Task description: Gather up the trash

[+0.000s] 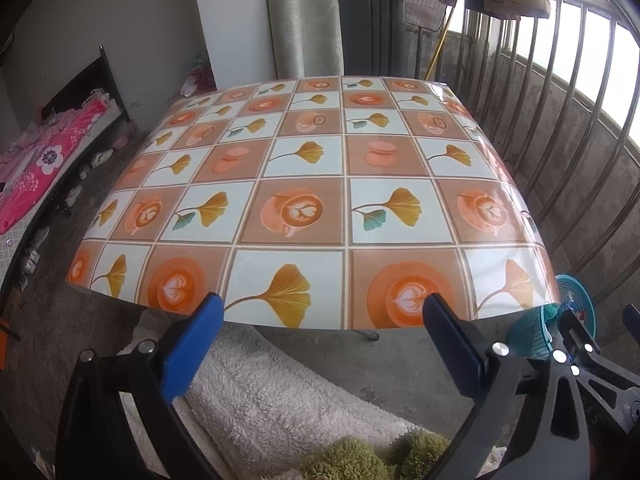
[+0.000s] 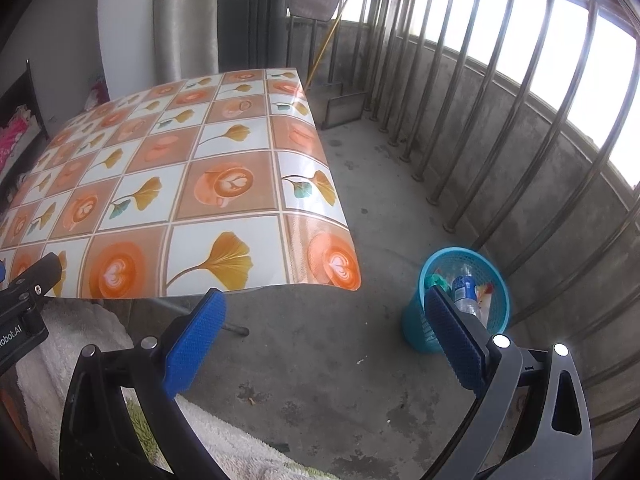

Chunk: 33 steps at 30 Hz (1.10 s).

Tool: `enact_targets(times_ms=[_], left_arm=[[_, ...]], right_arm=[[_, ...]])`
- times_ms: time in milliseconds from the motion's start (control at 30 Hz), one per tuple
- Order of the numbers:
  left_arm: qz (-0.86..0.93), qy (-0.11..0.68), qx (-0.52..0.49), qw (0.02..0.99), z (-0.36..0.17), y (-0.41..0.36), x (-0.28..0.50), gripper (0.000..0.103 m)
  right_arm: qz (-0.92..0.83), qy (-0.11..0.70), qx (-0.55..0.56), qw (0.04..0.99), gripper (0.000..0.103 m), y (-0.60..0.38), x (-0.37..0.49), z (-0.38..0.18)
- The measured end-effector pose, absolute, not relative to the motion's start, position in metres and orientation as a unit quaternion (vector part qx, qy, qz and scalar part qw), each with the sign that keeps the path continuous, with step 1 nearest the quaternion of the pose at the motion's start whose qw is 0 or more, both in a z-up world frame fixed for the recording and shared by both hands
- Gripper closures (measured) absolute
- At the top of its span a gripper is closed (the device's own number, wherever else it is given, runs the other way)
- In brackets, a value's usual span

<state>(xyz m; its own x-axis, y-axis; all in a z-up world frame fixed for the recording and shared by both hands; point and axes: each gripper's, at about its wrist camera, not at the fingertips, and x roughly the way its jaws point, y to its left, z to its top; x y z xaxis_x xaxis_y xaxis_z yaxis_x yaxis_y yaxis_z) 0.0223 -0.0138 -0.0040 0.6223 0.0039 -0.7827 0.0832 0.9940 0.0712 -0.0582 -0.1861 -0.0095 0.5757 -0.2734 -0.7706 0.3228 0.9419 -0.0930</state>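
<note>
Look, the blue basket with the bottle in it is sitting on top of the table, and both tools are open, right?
Not quite. The blue basket with the bottle stands on the concrete floor beside the table, not on it; the right wrist view shows this. Both the left tool and right tool are open.

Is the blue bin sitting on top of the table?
No, the blue bin stands on the concrete floor beside the table.

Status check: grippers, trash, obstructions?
Left gripper and right gripper open, empty. Trash in blue mesh plastic basket on floor. Patterned tablecloth table bare. Nothing blocking.
</note>
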Motion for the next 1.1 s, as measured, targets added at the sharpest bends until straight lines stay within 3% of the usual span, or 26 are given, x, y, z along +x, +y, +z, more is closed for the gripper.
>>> enact_targets(times_ms=[1100], left_arm=[[-0.051,0.434,0.052,0.898,-0.003,-0.027,0.025,0.006]], right_arm=[[-0.204,0.426,0.041,0.881,0.008,-0.202,-0.057,-0.006]])
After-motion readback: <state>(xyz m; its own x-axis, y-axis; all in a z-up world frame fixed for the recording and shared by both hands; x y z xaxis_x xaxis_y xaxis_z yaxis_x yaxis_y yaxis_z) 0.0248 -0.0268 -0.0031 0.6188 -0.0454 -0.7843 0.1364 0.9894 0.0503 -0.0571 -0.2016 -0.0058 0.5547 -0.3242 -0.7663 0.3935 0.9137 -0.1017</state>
